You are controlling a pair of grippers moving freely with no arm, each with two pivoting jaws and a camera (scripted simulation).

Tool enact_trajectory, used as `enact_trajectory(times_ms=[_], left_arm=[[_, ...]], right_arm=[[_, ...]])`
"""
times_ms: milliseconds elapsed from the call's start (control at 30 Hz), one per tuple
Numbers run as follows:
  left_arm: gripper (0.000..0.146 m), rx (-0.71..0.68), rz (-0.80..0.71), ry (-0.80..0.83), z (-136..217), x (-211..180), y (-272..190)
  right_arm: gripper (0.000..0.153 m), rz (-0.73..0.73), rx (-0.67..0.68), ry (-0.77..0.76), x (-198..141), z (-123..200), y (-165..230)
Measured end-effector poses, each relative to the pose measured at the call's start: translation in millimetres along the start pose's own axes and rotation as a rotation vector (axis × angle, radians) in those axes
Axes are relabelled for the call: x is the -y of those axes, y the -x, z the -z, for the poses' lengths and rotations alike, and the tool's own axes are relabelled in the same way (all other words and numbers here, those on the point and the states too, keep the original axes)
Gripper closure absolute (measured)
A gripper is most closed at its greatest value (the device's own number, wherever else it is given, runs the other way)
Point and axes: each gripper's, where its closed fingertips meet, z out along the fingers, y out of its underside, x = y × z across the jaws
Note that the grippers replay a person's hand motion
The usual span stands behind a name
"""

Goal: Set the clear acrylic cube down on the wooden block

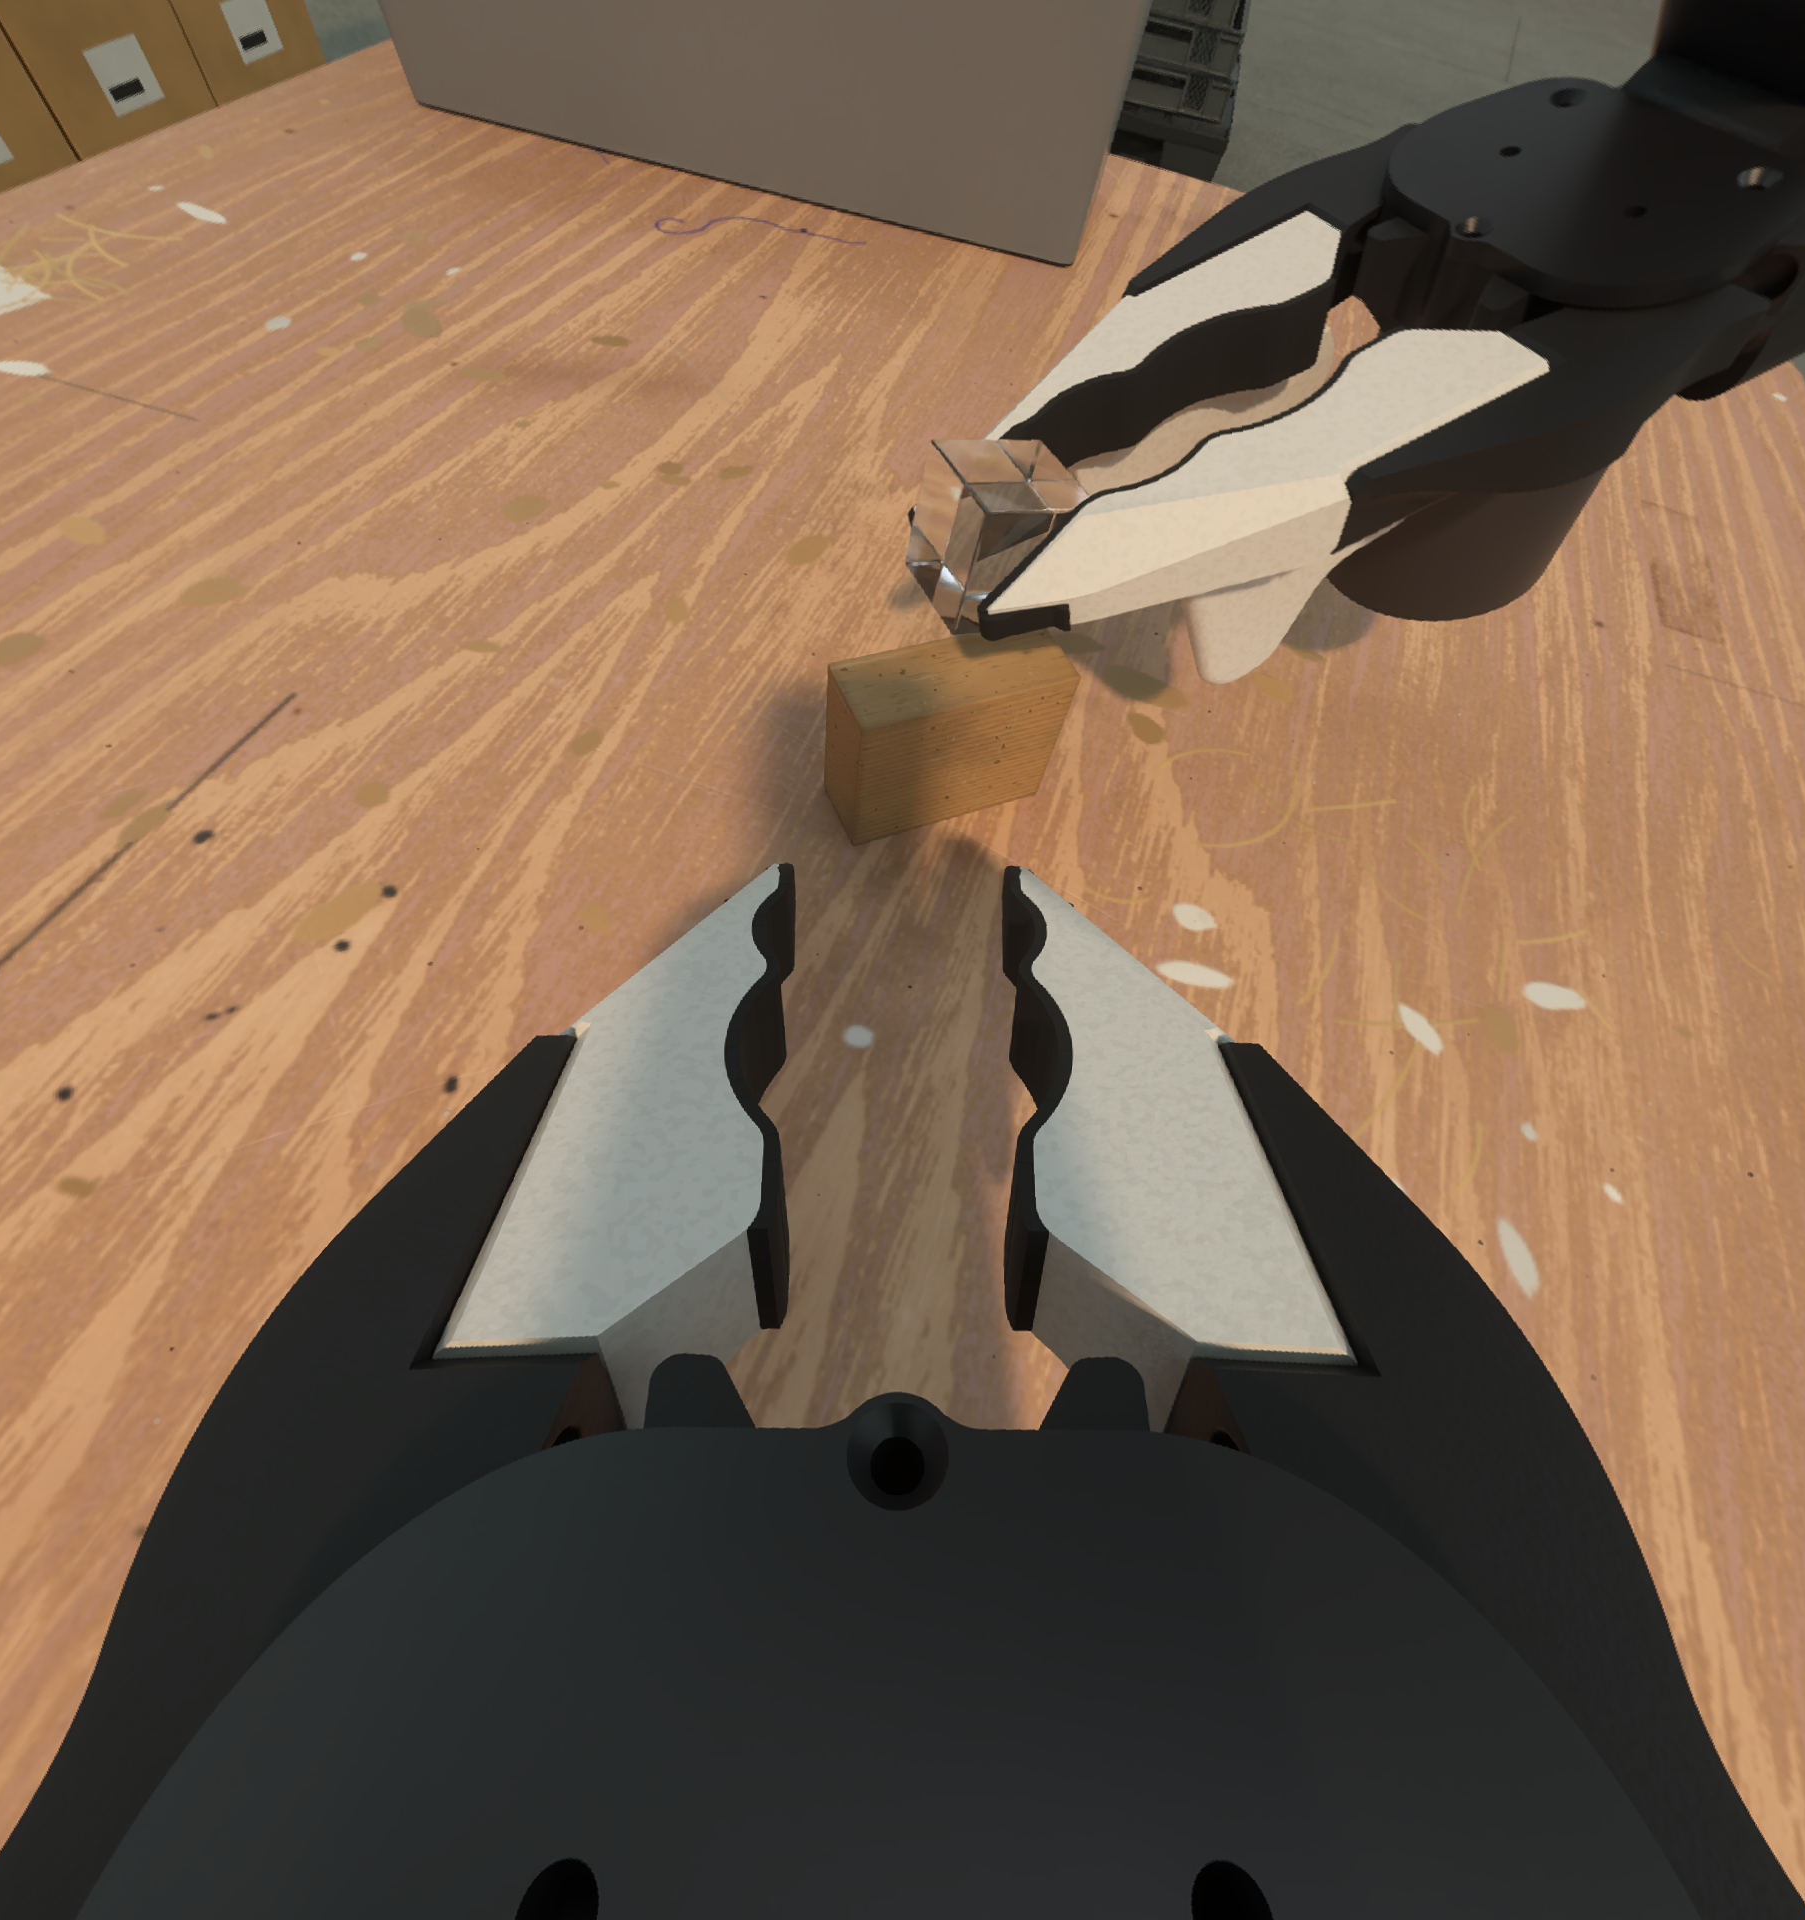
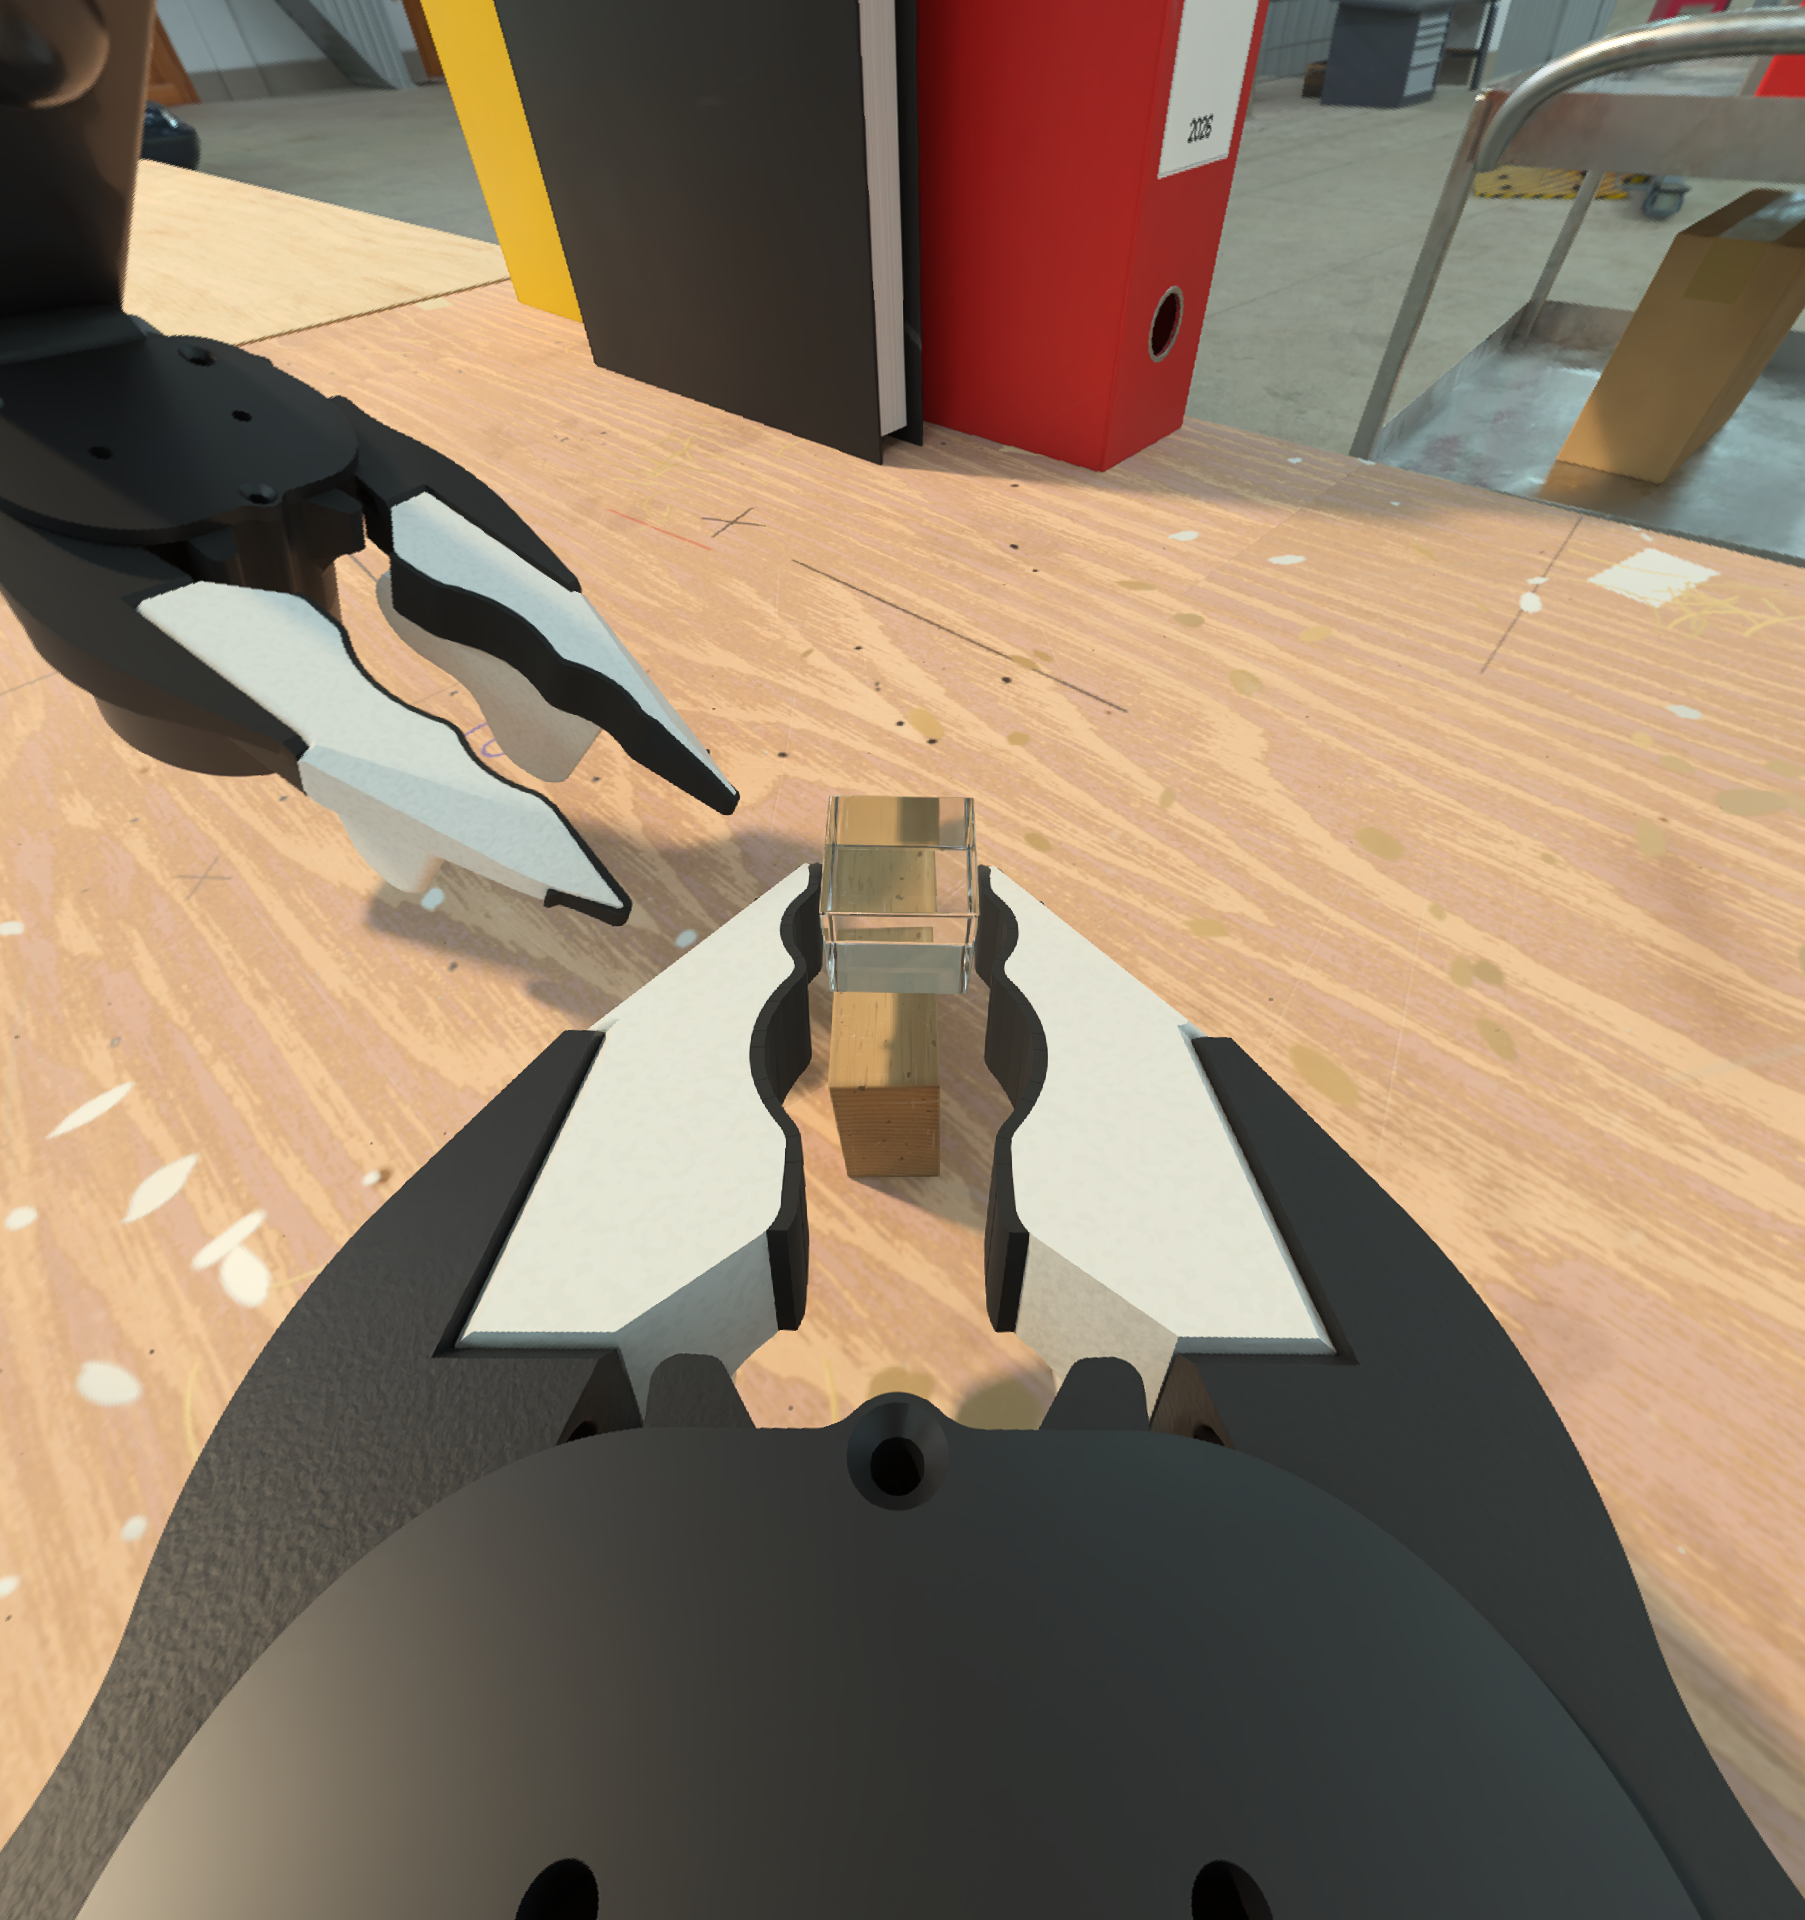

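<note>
The plywood worktop (image 1: 462, 623) is filling both views, paint-flecked and scratched, with a grey box (image 1: 763, 104) sitting at the top centre of the left wrist view and a dark binder (image 2: 711, 208) and a red lever-arch file (image 2: 1054, 229) standing at the top of the right wrist view. The left gripper (image 1: 898, 894) is hovering in the lower half of its own view, its jaws standing partly open and holding nothing, pointing at the block from just in front. The right gripper (image 2: 898, 914) is reaching in from the upper right of the left wrist view, its jaws pinched on the clear acrylic cube (image 2: 898, 894) at the very tips. The wooden block (image 1: 945, 732) is standing on a narrow edge at centre frame, and the cube is hanging just above its far end, seemingly not yet touching. The risks, as I judge them, are coming from that narrow top face and the off-centre position: letting go here could be tipping the cube off the end, a hard descent could be toppling the block, and the tip-only grip could be letting the slick cube twist.
</note>
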Motion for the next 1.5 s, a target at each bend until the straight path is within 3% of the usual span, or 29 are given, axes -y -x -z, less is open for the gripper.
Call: enact_trajectory(times_ms=[300, 1500], left_arm=[[0.106, 0.027, -0.004, -0.044, 5.2, 4.0, 1.6], [0.104, 0.004, -0.025, 0.114, -11.0, -13.1, -2.0]], right_arm=[[0.124, -0.105, 0.05, 0.085, -9.1, -10.1, -5.7], [0.124, 0.011, -0.008, 0.03, -4.2, -1.6, 3.5]])
